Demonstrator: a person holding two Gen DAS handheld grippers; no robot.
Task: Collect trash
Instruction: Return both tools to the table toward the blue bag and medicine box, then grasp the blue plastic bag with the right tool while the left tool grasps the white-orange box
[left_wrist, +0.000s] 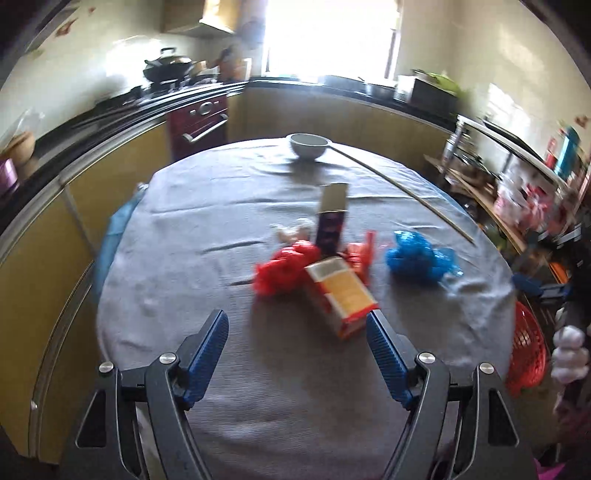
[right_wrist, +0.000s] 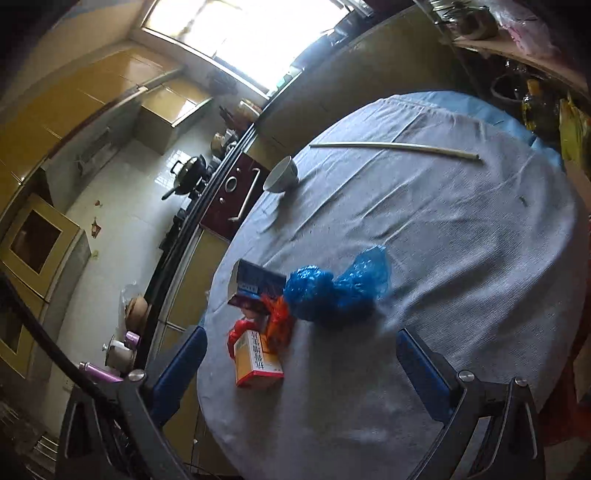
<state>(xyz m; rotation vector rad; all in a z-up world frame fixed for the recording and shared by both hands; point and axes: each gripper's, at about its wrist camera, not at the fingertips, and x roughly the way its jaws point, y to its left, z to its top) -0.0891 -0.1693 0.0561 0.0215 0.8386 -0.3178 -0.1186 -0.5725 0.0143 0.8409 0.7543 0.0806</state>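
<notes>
The left wrist view is showing a red basket (left_wrist: 526, 350) hanging past the table's edge at the lower right of the frame, beside a white-gloved hand (left_wrist: 569, 354); the right wrist view is not showing either. The right wrist view is looking down from a tilted angle, giving the printed top of the orange box (right_wrist: 256, 363) more plainly.

The trash is sitting in a cluster near the middle of the grey-clothed round table (left_wrist: 184, 258): the orange box (left_wrist: 340, 295) lying on its side, a crumpled red bag (left_wrist: 284, 269) touching it, a dark purple box (left_wrist: 330, 221) standing behind, and a crumpled blue bag (left_wrist: 417, 258) just to the right. A white bowl (left_wrist: 308, 145) and a long pale stick (left_wrist: 402, 188) are lying toward the far edge. Kitchen counters, a stove and a bright window are surrounding the table.

The left gripper (left_wrist: 297, 336) is hovering released, jaws spread, the orange box near its right finger. The right gripper (right_wrist: 301, 360) is also spread wide, holding nothing, with bare cloth under it.
</notes>
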